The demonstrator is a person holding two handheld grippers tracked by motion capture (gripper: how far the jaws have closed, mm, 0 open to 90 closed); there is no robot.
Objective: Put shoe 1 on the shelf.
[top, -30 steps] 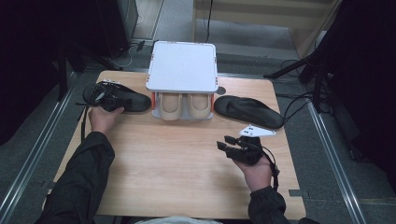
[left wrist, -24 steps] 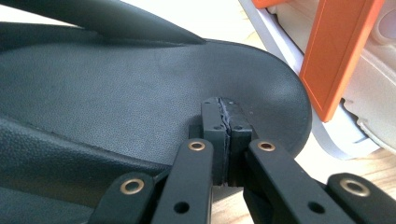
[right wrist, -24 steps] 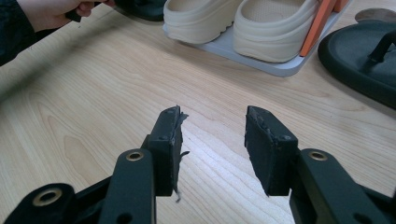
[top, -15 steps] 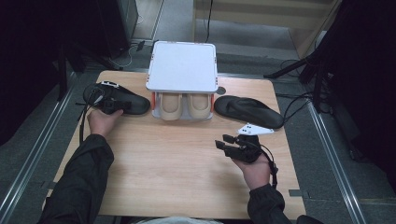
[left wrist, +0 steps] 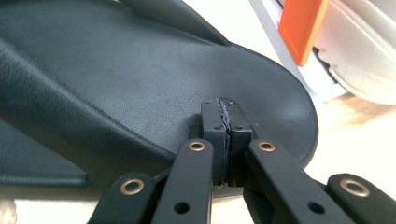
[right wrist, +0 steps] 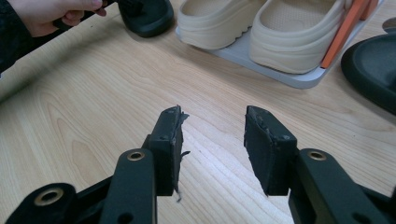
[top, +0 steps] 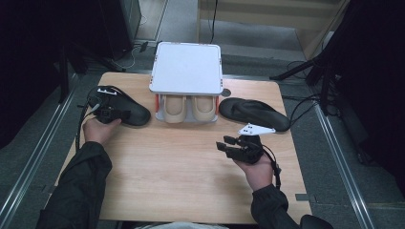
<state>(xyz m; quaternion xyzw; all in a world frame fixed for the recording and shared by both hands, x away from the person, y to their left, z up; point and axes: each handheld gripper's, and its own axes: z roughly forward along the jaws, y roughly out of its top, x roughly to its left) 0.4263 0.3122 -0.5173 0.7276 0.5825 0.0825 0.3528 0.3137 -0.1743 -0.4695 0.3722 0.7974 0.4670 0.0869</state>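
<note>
Fingers of left gripper [left wrist: 226,122] pressed together over black sandal [left wrist: 140,84], grip unclear; right gripper [right wrist: 212,140] fingers apart, empty.

A person wears dark, near-black long sleeves [top: 79,191] with gathered cuffs at both wrists. Each bare hand carries a black two-jaw gripper. The left gripper [left wrist: 226,122] has flat black link arms fastened with brass-ringed rivets, and small screws sit in its square jaw blocks. A black cable [top: 80,125] trails from it. The right gripper [right wrist: 212,135] has the same black links and brass rivets; its jaw pads are faced with rough black tape (frayed at the edges). A pale grey three-cornered plate [top: 256,129] sits on top of it.
</note>
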